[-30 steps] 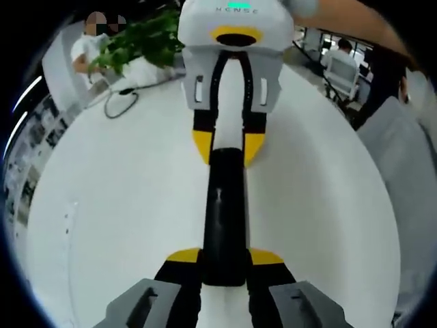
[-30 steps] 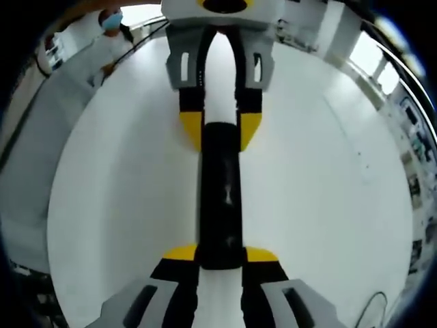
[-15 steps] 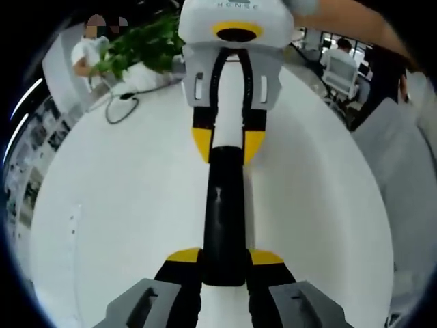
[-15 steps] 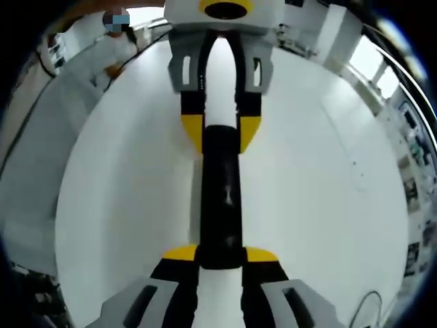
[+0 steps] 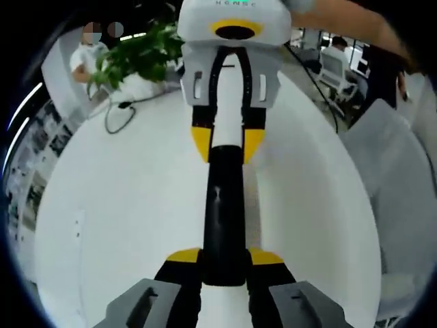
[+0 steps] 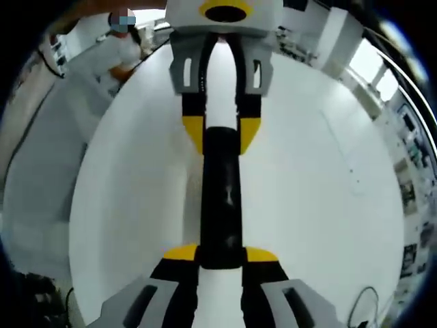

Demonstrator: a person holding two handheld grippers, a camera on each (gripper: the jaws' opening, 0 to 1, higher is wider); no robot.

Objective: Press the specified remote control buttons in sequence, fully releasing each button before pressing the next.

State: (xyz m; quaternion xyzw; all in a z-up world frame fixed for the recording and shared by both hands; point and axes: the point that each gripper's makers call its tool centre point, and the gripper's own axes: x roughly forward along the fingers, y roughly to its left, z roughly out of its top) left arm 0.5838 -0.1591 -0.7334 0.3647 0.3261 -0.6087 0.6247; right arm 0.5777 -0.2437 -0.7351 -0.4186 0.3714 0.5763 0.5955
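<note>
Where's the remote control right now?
The black remote control is clamped end to end between both grippers over the white table: the left gripper grips its near end in the left gripper view, the right gripper the opposite end.

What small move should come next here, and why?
Probably let the right hand-held gripper release its end of the remote. Both hand-held grippers clamp the remote's opposite ends, the left hand-held gripper at the other, holding it over the white table, so neither is free to press a button.
</note>
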